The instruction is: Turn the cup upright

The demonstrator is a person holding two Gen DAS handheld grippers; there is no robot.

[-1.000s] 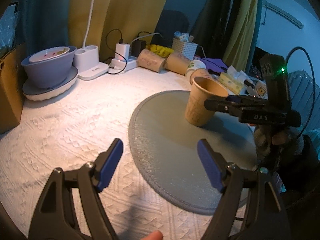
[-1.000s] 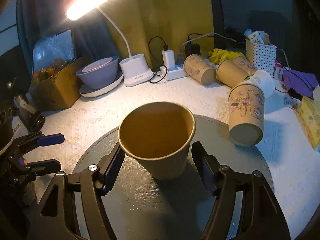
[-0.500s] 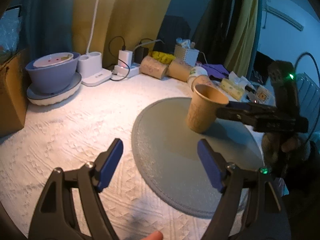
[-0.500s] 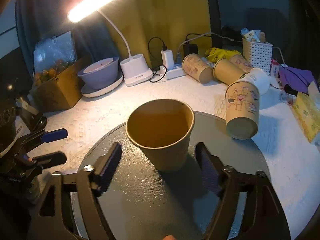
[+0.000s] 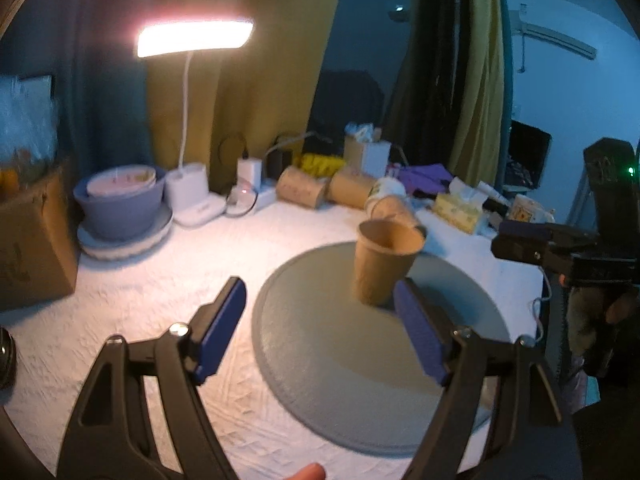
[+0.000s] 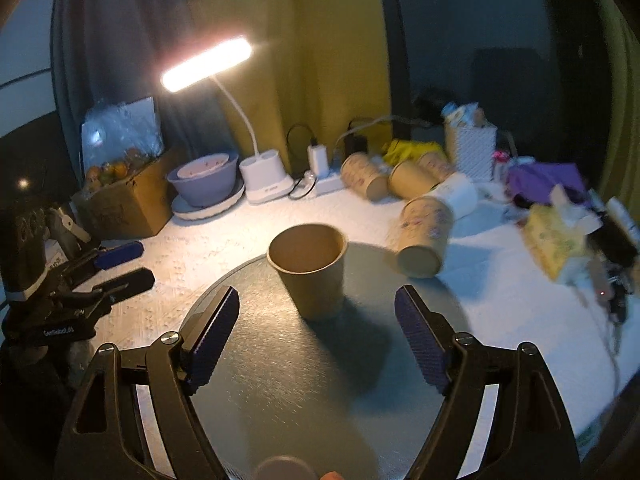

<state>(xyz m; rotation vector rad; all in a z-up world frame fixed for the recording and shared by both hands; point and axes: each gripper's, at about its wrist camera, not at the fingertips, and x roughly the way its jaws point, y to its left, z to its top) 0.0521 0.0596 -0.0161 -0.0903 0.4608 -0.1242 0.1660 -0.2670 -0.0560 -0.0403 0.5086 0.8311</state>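
Observation:
A brown paper cup point(image 6: 310, 270) stands upright, mouth up, on the round grey mat point(image 6: 280, 380); it also shows in the left wrist view point(image 5: 382, 266) on the mat point(image 5: 360, 368). My right gripper point(image 6: 316, 336) is open and empty, pulled back from the cup with nothing between its blue pads. My left gripper point(image 5: 320, 328) is open and empty over the mat's left edge. In the left wrist view the right gripper point(image 5: 536, 246) shows at the right, apart from the cup. In the right wrist view the left gripper point(image 6: 120, 264) shows at the left.
Several paper cups lie on their sides at the back point(image 6: 424, 236) point(image 5: 300, 188). A lit desk lamp point(image 6: 256, 176), a purple bowl on a plate point(image 6: 204, 182), a cardboard box point(image 6: 120, 204), a power strip, a white basket point(image 6: 472, 148) and a tissue pack point(image 6: 556, 240) line the white cloth's far and right sides.
My right gripper has drawn back and up from the cup, which stays upright on the mat. My left gripper has also lifted and tilted up, showing more of the lamp.

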